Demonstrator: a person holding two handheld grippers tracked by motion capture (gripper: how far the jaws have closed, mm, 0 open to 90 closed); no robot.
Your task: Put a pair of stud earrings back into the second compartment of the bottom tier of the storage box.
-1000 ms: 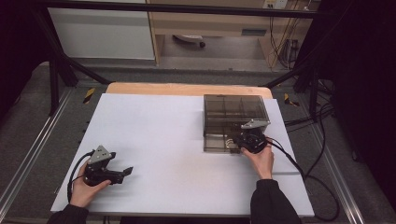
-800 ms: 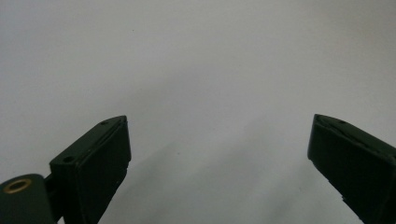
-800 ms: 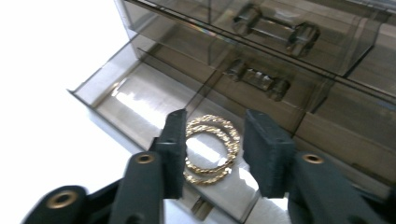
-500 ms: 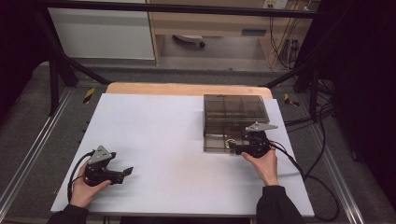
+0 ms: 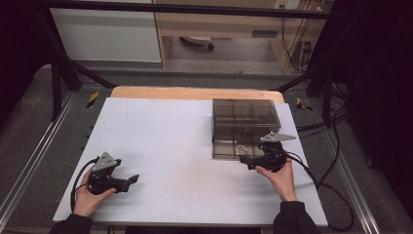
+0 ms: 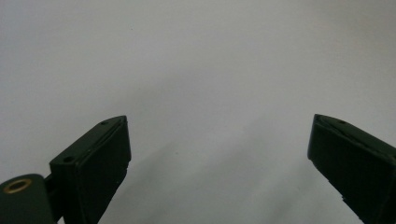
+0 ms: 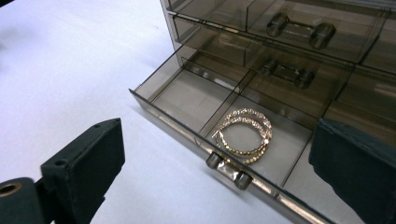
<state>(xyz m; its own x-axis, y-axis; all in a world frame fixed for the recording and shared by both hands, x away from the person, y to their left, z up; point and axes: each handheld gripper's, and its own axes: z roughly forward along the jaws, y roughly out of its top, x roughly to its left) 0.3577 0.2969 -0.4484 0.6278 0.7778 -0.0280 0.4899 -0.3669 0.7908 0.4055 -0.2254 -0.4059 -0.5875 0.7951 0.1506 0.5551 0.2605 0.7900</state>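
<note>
Right gripper view: open drawer (image 7: 196, 100) holds hoop earrings (image 7: 245, 133).

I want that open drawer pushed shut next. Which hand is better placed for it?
Probably the right. Its tongs are open, just in front of the smoky drawer box's pulled-out bottom drawer, facing the handle and the gold hoop earrings. The left tongs sit far across the white table.
</note>
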